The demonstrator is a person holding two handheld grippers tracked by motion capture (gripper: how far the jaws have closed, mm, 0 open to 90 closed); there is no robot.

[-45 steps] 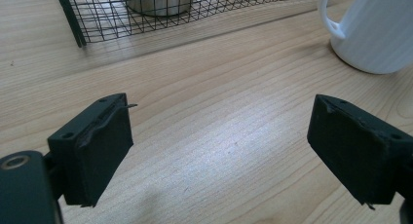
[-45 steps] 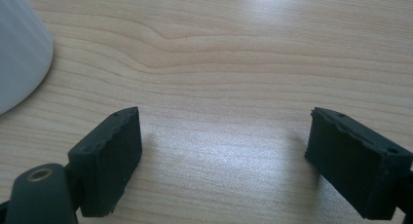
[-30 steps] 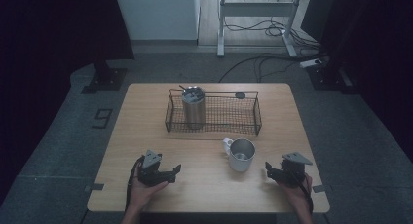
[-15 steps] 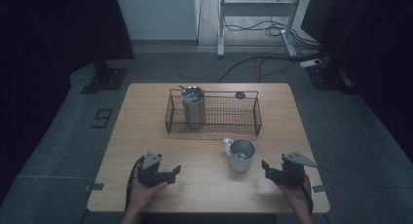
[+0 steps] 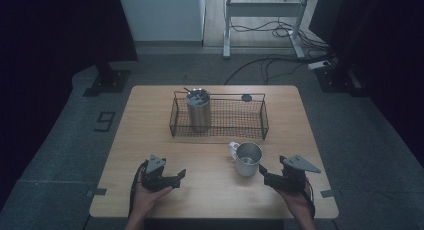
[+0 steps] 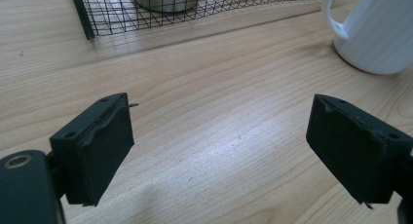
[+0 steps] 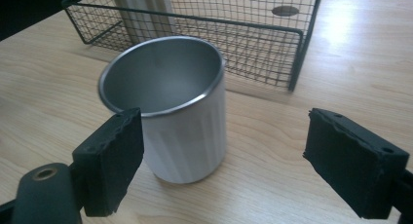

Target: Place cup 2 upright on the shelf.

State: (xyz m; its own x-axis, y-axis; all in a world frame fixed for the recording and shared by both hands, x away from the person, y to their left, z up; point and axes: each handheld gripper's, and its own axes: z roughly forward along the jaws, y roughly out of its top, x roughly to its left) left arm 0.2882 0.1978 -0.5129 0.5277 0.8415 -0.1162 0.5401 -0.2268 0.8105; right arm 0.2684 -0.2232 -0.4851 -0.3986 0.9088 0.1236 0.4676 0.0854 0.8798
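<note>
Mug (image 7: 170, 121) upright on table (image 5: 150, 125), ungripped, near wire basket (image 5: 220, 117). Right hand-held gripper (image 7: 224, 160) wide open, empty, just before it; left hand-held gripper (image 6: 229, 156) likewise. Next, probably: closing in squarely.

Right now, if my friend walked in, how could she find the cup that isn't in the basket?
Start at the wooden table and find the black wire basket near its far side. Just in front of the basket, toward the person's right hand-held gripper, stands the white mug. Unlike the tall steel tumbler standing inside the basket, it is short, open-topped, white outside, shiny metal inside, and has a handle.
</note>
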